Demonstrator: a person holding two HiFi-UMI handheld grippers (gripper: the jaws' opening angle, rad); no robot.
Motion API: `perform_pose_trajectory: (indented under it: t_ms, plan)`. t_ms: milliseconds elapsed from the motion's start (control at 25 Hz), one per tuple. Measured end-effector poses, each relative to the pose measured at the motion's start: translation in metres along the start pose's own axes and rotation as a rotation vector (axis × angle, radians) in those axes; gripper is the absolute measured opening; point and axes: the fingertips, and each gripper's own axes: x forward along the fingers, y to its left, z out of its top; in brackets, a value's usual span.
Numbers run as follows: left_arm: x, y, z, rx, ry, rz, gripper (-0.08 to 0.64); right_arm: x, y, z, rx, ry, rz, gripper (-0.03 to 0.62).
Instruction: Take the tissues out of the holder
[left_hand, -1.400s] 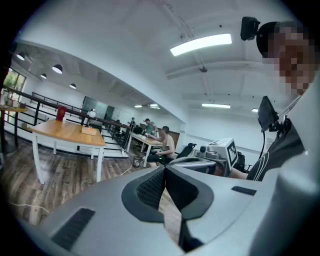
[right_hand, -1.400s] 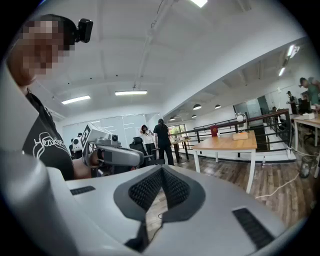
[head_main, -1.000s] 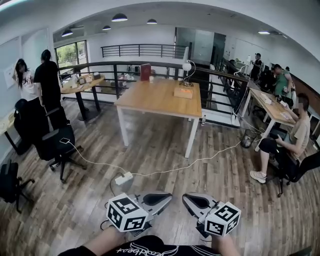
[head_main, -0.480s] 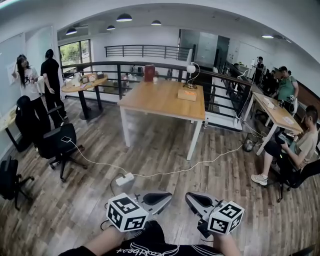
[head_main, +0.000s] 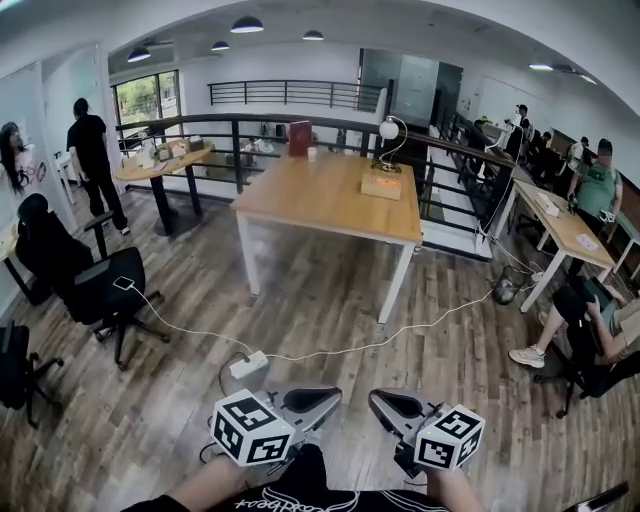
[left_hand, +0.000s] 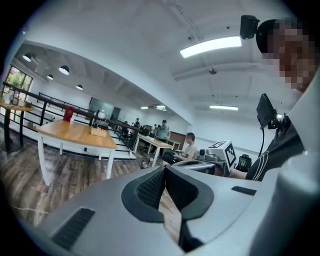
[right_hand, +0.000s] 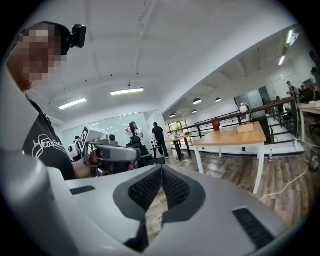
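A light wooden table (head_main: 320, 200) stands a few steps ahead of me. On its far right part lies a flat wooden box (head_main: 381, 186), possibly the tissue holder; no tissues can be made out at this distance. The box also shows in the left gripper view (left_hand: 98, 132) and the right gripper view (right_hand: 245, 128). My left gripper (head_main: 318, 400) and right gripper (head_main: 385, 402) hang side by side low in the head view, far from the table. Both are shut with nothing between the pads (left_hand: 150, 187) (right_hand: 175, 187).
A red object (head_main: 299, 138) and a globe lamp (head_main: 388, 130) stand on the table's far edge, with a black railing (head_main: 250, 125) behind. A power strip (head_main: 247, 366) and white cable (head_main: 400, 335) cross the wood floor. Black office chairs (head_main: 105, 285) stand left. People are at both sides.
The head view has swung slightly, so the table sits a little more to the right and the people at the left have shifted. Both grippers stay shut, low in the view.
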Motion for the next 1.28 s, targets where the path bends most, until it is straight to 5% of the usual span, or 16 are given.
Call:
perform_pose_trajectory:
  t_ms: [320, 480, 680, 920, 1280]
  plan:
    - [0.076, 0.177, 0.033, -0.069, 0.058, -0.01, 0.014, 0.128, -0.139, 0.024, 0.091, 0.076, -0.02, 0.016]
    - [0.109, 0.281, 0.071, -0.056, 0.036, 0.034, 0.014, 0.194, -0.208, 0.061, 0.051, 0.112, -0.023, 0.017]
    - [0.144, 0.38, 0.106, -0.137, 0.02, 0.018, 0.014, 0.26, -0.276, 0.101, 0.014, 0.149, -0.041, 0.017]
    - [0.178, 0.428, 0.146, -0.087, 0.028, -0.016, 0.014, 0.293, -0.328, 0.141, 0.014, 0.098, -0.067, 0.017]
    - [0.22, 0.441, 0.181, -0.024, 0.041, -0.059, 0.014, 0.29, -0.37, 0.17, 0.016, 0.034, -0.1, 0.017]
